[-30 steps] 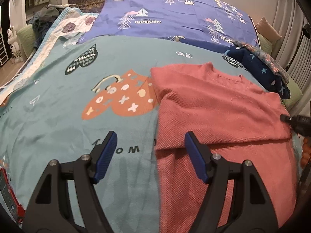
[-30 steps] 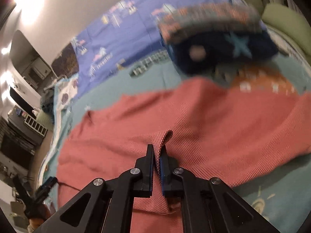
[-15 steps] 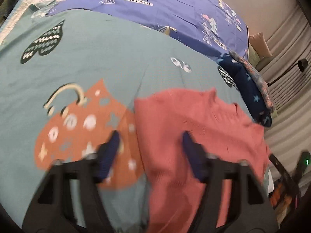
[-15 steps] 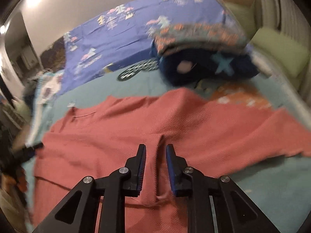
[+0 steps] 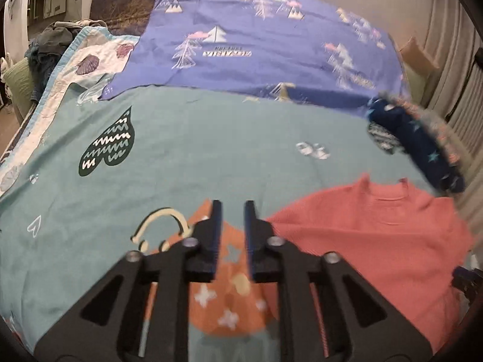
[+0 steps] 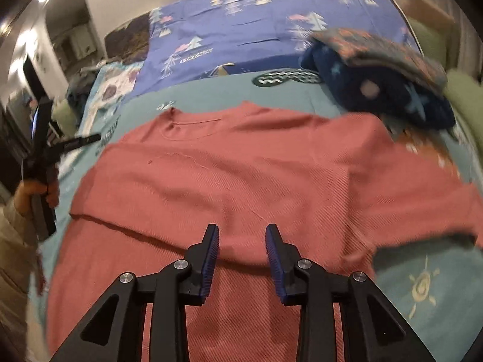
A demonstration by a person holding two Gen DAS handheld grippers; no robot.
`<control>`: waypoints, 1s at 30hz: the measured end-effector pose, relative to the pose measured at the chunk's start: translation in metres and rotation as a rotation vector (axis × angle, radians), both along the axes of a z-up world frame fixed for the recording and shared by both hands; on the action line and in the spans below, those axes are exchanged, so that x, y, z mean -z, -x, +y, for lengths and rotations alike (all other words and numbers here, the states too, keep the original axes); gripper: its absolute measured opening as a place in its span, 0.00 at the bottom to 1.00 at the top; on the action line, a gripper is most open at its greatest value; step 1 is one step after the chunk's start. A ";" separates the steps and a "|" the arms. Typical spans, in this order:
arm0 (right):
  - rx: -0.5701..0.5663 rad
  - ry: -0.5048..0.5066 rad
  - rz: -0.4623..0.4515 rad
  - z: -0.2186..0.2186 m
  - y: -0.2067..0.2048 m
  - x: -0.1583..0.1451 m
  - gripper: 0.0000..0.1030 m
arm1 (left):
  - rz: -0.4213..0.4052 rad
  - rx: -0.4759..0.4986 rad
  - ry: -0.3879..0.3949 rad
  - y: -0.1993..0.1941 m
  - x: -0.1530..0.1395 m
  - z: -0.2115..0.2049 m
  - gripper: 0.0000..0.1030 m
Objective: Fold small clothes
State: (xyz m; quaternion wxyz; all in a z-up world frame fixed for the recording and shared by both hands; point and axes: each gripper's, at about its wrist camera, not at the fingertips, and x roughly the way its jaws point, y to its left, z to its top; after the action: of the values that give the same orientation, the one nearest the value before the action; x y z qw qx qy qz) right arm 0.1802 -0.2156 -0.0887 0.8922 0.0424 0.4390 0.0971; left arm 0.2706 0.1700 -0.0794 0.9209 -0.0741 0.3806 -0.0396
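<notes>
A salmon-red knit top (image 6: 256,175) lies flat on the teal bedsheet (image 5: 187,150), one layer folded across its body. In the right wrist view my right gripper (image 6: 241,235) hovers over the folded layer's near edge. Its jaws are opening, and the cloth lies under them, not pinched. In the left wrist view the top (image 5: 377,241) is off to the right. My left gripper (image 5: 232,211) is over the sheet's orange heart print, jaws closing to a narrow gap with nothing between them. A person's hand (image 6: 30,191) holds that gripper at the left of the right wrist view.
A stack of folded clothes, navy with stars (image 6: 386,90), sits just beyond the top's right shoulder. A violet duvet with tree prints (image 5: 256,45) covers the far half of the bed. Loose clothes (image 5: 51,39) are heaped at the far left; curtains (image 5: 452,90) hang on the right.
The right gripper let go of the pinched fold, which now lies flat, and its jaws spread. The left gripper moved left off the top onto the sheet, and its jaws narrowed.
</notes>
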 end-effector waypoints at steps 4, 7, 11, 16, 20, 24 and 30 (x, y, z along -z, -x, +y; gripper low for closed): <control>0.115 -0.076 -0.002 -0.046 0.011 -0.006 0.33 | -0.060 0.142 0.049 0.035 -0.023 -0.034 0.39; 0.258 -0.159 0.009 -0.098 0.022 -0.009 0.36 | -0.057 0.256 0.041 0.053 -0.026 -0.077 0.45; 0.495 -0.302 0.029 -0.179 0.043 -0.002 0.41 | 0.016 0.357 0.046 0.056 -0.012 -0.128 0.45; 0.652 -0.442 0.022 -0.246 0.056 0.009 0.48 | 0.058 0.431 0.022 0.062 0.001 -0.175 0.45; 0.712 -0.572 0.009 -0.280 0.055 0.018 0.58 | 0.066 0.445 0.015 0.065 0.005 -0.186 0.46; 0.800 -0.674 -0.006 -0.310 0.055 0.030 0.58 | 0.075 0.437 0.015 0.067 0.006 -0.194 0.46; 0.932 -0.723 -0.033 -0.341 0.051 0.043 0.56 | 0.083 0.422 0.023 0.066 0.011 -0.204 0.46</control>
State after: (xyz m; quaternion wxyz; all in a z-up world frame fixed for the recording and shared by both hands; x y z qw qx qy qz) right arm 0.1289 -0.5563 -0.1318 0.7765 0.5307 0.2991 -0.1611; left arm 0.2048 -0.0341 -0.0907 0.8748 -0.0047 0.4250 -0.2327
